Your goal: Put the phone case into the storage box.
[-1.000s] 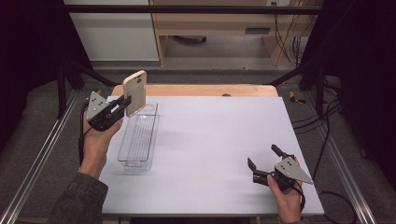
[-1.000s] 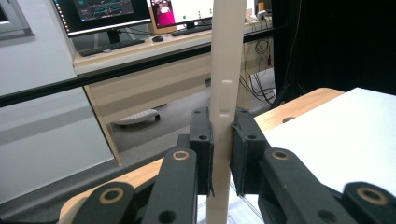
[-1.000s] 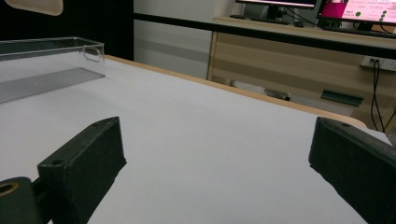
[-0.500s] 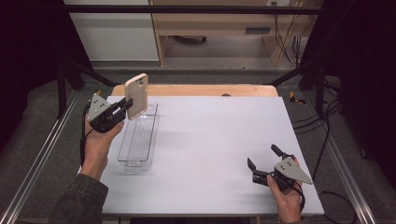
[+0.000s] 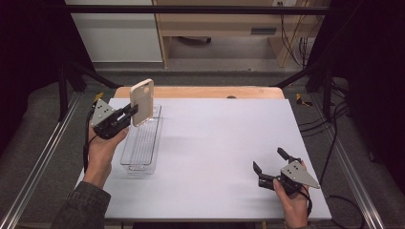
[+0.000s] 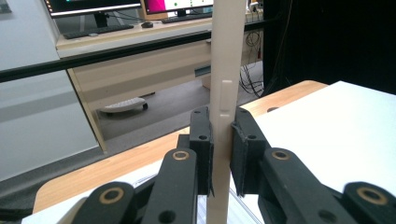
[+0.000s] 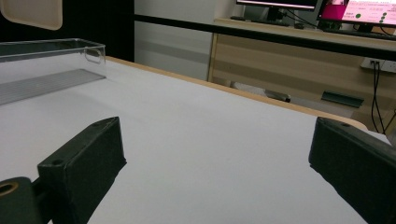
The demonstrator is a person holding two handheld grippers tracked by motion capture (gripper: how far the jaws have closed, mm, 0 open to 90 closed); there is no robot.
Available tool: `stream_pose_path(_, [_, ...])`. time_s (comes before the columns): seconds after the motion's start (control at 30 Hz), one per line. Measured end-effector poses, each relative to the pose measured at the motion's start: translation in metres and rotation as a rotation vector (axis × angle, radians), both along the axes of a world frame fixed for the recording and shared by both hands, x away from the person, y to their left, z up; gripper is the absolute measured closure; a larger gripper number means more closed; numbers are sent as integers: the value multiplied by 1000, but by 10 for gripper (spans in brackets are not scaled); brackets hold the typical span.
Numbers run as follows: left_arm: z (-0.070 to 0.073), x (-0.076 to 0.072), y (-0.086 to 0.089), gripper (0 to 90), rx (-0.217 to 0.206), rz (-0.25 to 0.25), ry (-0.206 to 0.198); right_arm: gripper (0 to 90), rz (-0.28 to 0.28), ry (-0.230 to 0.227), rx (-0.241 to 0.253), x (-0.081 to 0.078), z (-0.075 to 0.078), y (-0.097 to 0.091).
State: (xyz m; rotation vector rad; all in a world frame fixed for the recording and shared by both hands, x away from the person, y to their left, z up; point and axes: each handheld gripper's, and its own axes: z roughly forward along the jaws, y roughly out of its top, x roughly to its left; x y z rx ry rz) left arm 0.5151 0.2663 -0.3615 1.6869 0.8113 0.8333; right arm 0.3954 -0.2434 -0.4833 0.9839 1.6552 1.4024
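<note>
We see the left gripper (image 5: 128, 114) closed tight on a beige phone case (image 5: 142, 102); its fingers (image 6: 201, 140) pinch the case's thin edge from both sides, w/ no gap showing in the left gripper view. The case stands upright, raised above the far end of the clear plastic tray (image 5: 128, 160), not touching it. We take the tray as our landmark: it lies lengthwise on the white desk (image 5: 215, 143), near the desk's left edge, and its ribbed floor is bare. The left hand (image 5: 102, 150) comes in just left of the tray, forearm in a dark sleeve.

The right gripper (image 5: 270, 168) sits well apart from the tray, off toward the desk's near right corner, low over the desk top. Its fingers (image 7: 84, 168) are spread wide w/ nothing between them; in the right gripper view we see just bare desk in the gap, and the tray (image 7: 51, 60) far off at the upper left w/ the case's lower corner (image 7: 32, 13) hanging above it. Right hand (image 5: 291, 202) grips the tool from below, by the desk's front edge.

Beyond the tray's far end runs the desk's wooden rim (image 5: 200, 92).
</note>
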Motion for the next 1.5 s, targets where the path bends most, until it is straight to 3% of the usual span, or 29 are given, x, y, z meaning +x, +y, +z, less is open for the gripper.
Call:
stream_pose_path(0.27, [-2,-4,2,795,-13,11,37,33,-4,-2,7,0,0,-1])
stream_pose_path(0.47, [-2,-5,3,795,-13,23,42,33,-4,-2,8,0,0,-1])
stream_pose_path(0.87, [-15,17,-1,795,-8,23,80,32,0,1,-2,1,-1,-1])
stream_pose_path(1.5, [-19,39,4,795,-16,26,119,32,2,2,-3,1,-1,-1])
